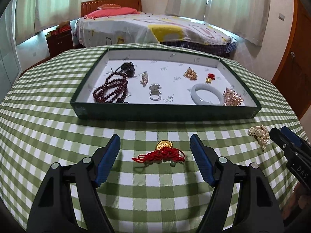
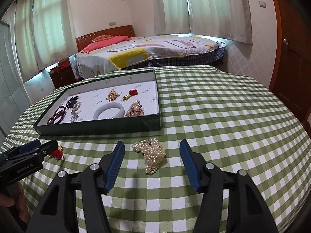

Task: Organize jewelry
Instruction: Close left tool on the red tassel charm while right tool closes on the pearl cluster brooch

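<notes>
A dark green tray [image 1: 165, 112] with a white floor sits on the checked table and holds a dark red bead necklace [image 1: 110, 89], a silver ring [image 1: 155, 92], a pale bangle [image 1: 206, 96] and several small ornaments. My left gripper [image 1: 155, 141] is open, its fingers on either side of a gold charm with red cord [image 1: 161, 152] on the cloth. My right gripper [image 2: 152, 145] is open around a heap of pearls [image 2: 150, 152], which also shows in the left wrist view [image 1: 259, 134]. The tray also shows in the right wrist view [image 2: 101, 129].
The green checked tablecloth [image 1: 155, 194] covers the table. A bed [image 1: 155, 27] stands behind the table, a dark nightstand [image 1: 60, 41] at its left, a wooden door [image 2: 291, 48] at the right.
</notes>
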Tool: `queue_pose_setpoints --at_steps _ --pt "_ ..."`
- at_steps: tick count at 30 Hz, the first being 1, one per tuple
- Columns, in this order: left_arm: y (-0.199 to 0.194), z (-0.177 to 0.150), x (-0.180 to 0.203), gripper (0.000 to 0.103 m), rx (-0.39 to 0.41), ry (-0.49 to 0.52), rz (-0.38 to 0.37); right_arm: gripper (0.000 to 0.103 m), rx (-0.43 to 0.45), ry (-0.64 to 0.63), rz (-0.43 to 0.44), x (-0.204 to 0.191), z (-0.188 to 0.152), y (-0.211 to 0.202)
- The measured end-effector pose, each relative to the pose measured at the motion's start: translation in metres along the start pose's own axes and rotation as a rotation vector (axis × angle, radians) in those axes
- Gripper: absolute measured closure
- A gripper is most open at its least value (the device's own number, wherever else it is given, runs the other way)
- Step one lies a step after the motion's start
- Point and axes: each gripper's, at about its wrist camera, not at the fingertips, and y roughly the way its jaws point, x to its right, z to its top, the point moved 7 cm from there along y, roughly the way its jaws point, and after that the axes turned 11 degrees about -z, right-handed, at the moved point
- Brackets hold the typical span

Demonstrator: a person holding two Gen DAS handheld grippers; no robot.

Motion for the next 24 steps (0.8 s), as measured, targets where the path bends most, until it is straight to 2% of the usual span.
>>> queue_pose_setpoints --at_steps 4,6,10,12,16,24 --pt "0.009 -0.002 0.000 0.031 -0.037 -0.012 -0.019 0.045 -0.005 -0.001 0.000 0.000 -0.001 0.003" --pt "0.010 -0.006 -0.001 0.043 -0.049 -0.011 -0.024 0.045 -0.008 -0.002 -0.001 -0.001 -0.001 0.004" --pt "0.010 -0.010 -0.001 0.055 -0.052 0.006 -0.031 0.045 -0.010 -0.005 0.000 -0.001 -0.003 0.004" --pt "0.009 -0.011 0.000 0.072 -0.051 0.012 -0.044 0.044 -0.011 -0.007 -0.001 -0.001 -0.003 0.003" --pt "0.006 -0.013 0.002 0.087 -0.052 0.026 -0.073 0.044 -0.014 -0.009 -0.002 -0.002 -0.003 0.004" --pt "-0.011 -0.010 -0.003 0.090 -0.018 0.039 -0.090 0.043 -0.027 -0.017 -0.010 -0.003 -0.001 0.009"
